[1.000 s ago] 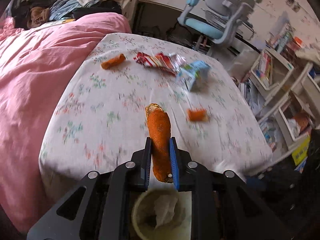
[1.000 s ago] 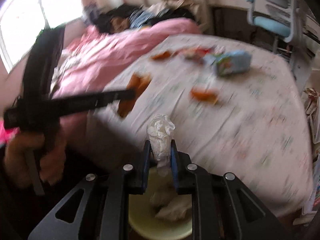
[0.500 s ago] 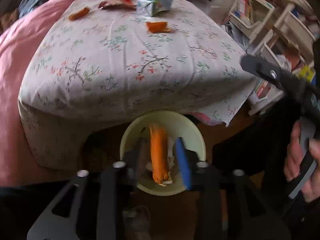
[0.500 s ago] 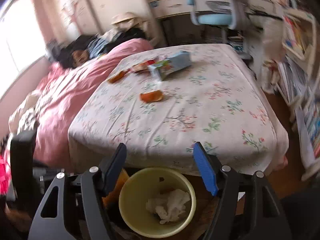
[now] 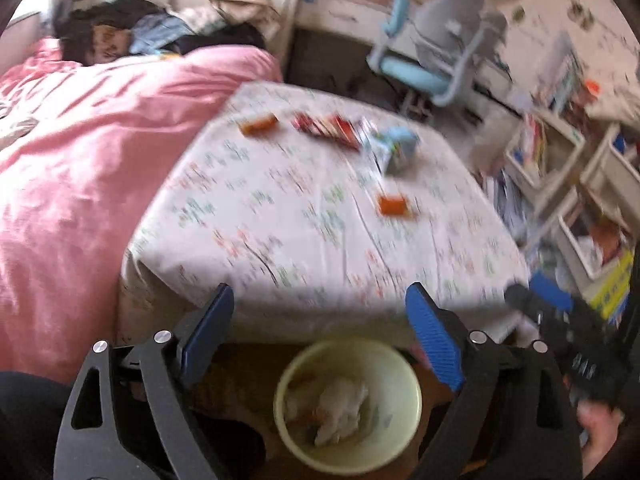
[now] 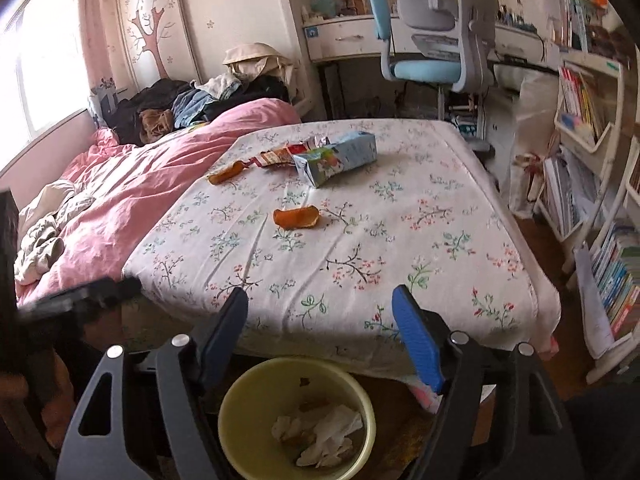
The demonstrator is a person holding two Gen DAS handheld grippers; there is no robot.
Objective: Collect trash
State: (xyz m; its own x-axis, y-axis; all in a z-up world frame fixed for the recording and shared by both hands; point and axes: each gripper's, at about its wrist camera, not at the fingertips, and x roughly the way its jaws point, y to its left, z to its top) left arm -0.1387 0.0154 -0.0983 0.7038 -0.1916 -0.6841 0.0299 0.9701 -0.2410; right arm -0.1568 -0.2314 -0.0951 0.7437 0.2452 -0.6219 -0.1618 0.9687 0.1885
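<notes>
A pale yellow bin (image 5: 394, 378) (image 6: 248, 396) stands on the floor at the foot of the bed, holding crumpled tissue (image 6: 320, 432) and peel scraps. My left gripper (image 5: 320, 296) hangs above it, jaws opening, nothing between them. My right gripper (image 6: 320, 294) is also above the bin, jaws opening and empty. On the floral sheet (image 6: 400, 240) lie an orange peel (image 6: 296, 217) (image 5: 392, 205), a second peel (image 6: 226, 174), a red wrapper (image 6: 276, 156) and a blue carton (image 6: 336, 158) (image 5: 396, 148).
A pink duvet (image 6: 120, 200) covers the bed's left side, with clothes piled behind. A blue-grey desk chair (image 6: 432, 60) stands beyond the bed. Bookshelves (image 6: 580, 128) line the right. A hand (image 5: 596, 420) with the other gripper's black body shows at right in the left wrist view.
The left gripper dropped a long orange peel into the bin and spread wide. The right gripper let go of the tissue and opened. Both views now look up over the bed.
</notes>
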